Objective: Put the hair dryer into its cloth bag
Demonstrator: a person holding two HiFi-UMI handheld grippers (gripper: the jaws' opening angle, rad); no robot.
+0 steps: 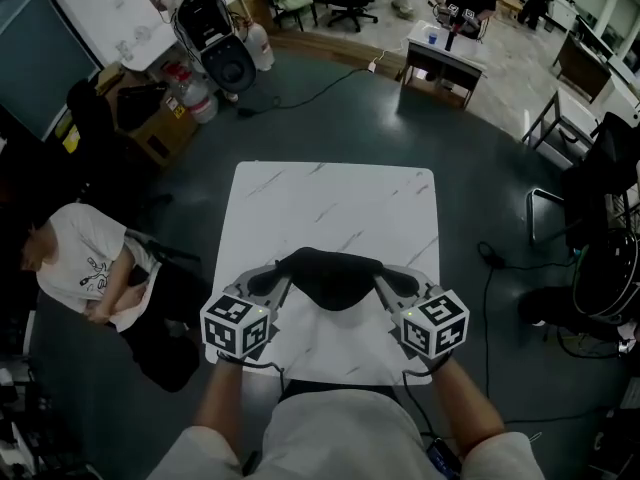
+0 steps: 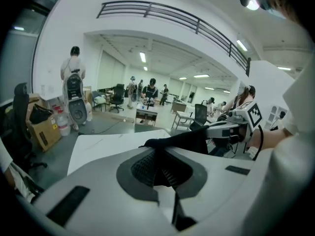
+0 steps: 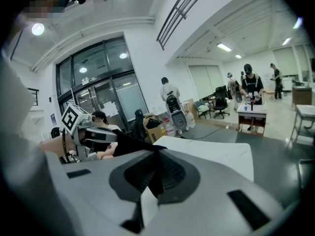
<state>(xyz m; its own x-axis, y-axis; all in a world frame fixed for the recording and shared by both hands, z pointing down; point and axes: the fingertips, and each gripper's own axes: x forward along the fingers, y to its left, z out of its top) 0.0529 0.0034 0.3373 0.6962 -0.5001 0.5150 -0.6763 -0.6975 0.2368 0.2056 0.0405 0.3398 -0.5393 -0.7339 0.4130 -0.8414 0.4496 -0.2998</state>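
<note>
Cloth bag (image 1: 330, 276) hanging stretched above the table (image 1: 330, 203).
Left gripper (image 1: 284, 271) and right gripper (image 1: 381, 273) are each clenched on one end of the black fabric.

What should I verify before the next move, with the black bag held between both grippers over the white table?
1. Grip of left gripper: jaws shut on one edge of the cloth bag. Ok.
2. Grip of right gripper: jaws shut on the opposite edge. Ok.
3. Bag spans between the two grippers, over the table. Ok.
4. Hair dryer inside the bag: no dryer shows in any view, and the cloth is opaque. Cannot tell.
5. Bag bottom off the tabletop: cannot tell.
6. The seated person is beside the table, apart from both grippers. Ok.
</note>
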